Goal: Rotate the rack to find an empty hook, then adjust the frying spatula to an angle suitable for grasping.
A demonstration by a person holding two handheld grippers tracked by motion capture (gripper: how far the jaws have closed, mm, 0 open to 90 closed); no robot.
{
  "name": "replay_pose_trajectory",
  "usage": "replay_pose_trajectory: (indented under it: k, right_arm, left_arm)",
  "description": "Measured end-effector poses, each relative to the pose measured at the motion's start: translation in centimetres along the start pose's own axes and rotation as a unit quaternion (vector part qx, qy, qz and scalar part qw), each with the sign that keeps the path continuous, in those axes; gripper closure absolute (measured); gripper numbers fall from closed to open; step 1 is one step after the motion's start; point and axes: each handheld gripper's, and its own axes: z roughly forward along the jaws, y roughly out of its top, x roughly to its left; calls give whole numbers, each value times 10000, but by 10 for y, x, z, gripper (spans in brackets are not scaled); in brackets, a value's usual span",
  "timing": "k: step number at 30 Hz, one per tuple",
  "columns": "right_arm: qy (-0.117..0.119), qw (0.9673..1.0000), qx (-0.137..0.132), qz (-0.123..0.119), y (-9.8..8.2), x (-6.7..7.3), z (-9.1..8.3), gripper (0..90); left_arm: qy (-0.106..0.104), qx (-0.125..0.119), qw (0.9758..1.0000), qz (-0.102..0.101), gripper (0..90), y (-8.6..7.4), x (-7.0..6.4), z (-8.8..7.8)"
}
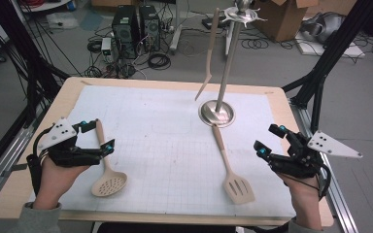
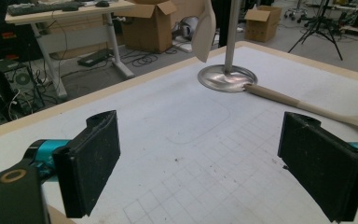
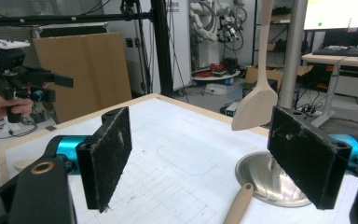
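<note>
We hold the left tool [image 1: 95,135] with jaws wide and empty astride the skimmer [image 1: 108,173] handle — the right tool [image 1: 271,140] gapes empty too, beside the slotted turner [image 1: 232,175] on the surface [image 1: 170,145].

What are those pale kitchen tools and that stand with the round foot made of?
The slotted turner, the skimmer and the hanging spatula look like pale wood or wood-coloured plastic: matte, even beige, no glare; no grain is visible, so I cannot say which. The stand seems to be polished metal, probably steel: its round base and pole mirror the light.
</note>
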Motion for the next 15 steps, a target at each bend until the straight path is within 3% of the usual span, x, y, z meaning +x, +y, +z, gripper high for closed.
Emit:
replay_pose_trajectory:
  k: [8, 15]
  right_arm:
    - [-31, 9998, 173, 88, -12, -1, 8, 207]
    - [-227, 9987, 457, 27, -24, -2, 19, 207]
  left_arm:
    - [-1, -43, 10000, 35, 134, 0, -3, -1]
    - [1, 35, 9999, 96, 135, -4, -6, -1]
